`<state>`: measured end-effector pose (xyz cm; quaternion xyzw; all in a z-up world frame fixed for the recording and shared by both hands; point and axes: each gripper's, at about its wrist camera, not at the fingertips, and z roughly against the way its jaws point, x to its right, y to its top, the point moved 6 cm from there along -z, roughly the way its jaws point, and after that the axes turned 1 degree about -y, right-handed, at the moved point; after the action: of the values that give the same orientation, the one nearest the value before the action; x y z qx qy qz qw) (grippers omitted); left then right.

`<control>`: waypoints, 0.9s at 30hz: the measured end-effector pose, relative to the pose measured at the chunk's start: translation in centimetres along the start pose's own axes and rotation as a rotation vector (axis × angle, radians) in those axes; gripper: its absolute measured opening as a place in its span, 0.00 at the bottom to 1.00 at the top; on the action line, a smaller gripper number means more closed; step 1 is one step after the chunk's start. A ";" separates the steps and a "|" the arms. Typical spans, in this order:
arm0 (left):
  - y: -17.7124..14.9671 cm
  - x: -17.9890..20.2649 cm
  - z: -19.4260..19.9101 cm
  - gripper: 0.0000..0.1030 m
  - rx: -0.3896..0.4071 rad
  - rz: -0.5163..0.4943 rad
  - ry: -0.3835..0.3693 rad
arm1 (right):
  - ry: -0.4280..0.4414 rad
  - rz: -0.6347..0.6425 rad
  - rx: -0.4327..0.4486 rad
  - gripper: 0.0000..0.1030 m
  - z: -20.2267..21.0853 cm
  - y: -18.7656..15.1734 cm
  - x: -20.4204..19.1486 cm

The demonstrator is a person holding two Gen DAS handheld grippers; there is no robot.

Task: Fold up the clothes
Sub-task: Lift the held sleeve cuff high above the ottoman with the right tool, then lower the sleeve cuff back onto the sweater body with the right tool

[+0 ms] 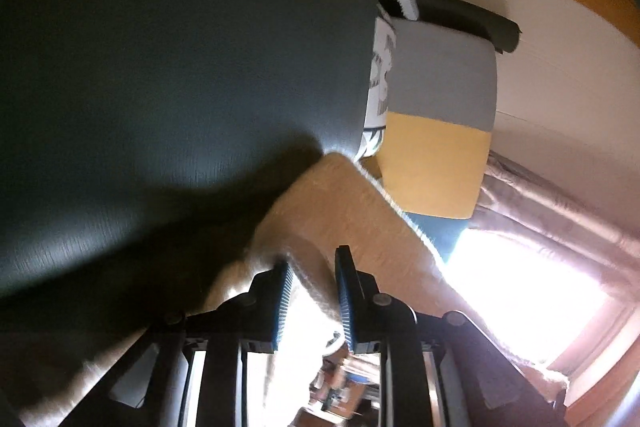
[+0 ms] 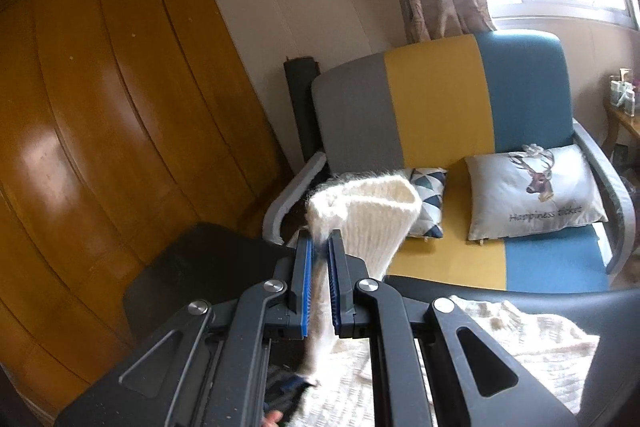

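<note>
Right wrist view, left to right: wooden wardrobe, dark table, then the right gripper, clamped on the cream knit garment, whose cuff stands up and blocks part of the sofa and patterned cushion. Deer pillow lies further right. Left gripper pinches the same fuzzy knit over the table edge.

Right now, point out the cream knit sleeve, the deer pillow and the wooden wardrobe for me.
cream knit sleeve point(image 2: 372, 215): right wrist view, on the ribbed cuff above the gripper.
deer pillow point(image 2: 532, 195): right wrist view, on its white front beside the deer print.
wooden wardrobe point(image 2: 100, 87): right wrist view, on a glossy door panel.
</note>
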<state>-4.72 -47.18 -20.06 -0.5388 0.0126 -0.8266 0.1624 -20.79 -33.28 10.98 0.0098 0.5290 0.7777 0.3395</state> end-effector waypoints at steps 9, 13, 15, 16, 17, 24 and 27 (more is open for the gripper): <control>0.2 1.4 0.6 0.07 0.003 -0.276 0.076 | -0.127 -0.076 -0.015 0.08 2.3 -3.4 8.1; -0.7 1.3 0.5 0.07 -0.018 -0.357 0.108 | -0.174 -0.164 -0.078 0.08 2.2 -7.7 13.0; -1.1 1.4 0.6 0.07 -0.027 -0.388 0.114 | -0.168 -0.242 -0.128 0.08 1.9 -11.1 15.4; -1.3 1.5 0.6 0.07 -0.032 -0.394 0.111 | -0.150 -0.300 -0.169 0.10 1.3 -13.4 16.8; -1.4 1.6 0.6 0.07 -0.042 -0.399 0.112 | -0.124 -0.364 -0.200 0.10 0.6 -15.5 17.9; -1.4 1.7 0.6 0.07 -0.068 -0.470 0.146 | -0.052 -0.691 -0.215 0.11 0.0 -25.4 23.0; -1.3 1.6 0.4 0.07 -0.075 -0.487 0.158 | -0.011 -0.794 -0.182 0.19 0.8 -28.3 23.7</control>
<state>-5.30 -46.29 -18.22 -0.4655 -0.0742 -0.8797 -0.0630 -24.13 -13.95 -20.30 -0.2211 0.4189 0.6299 0.6155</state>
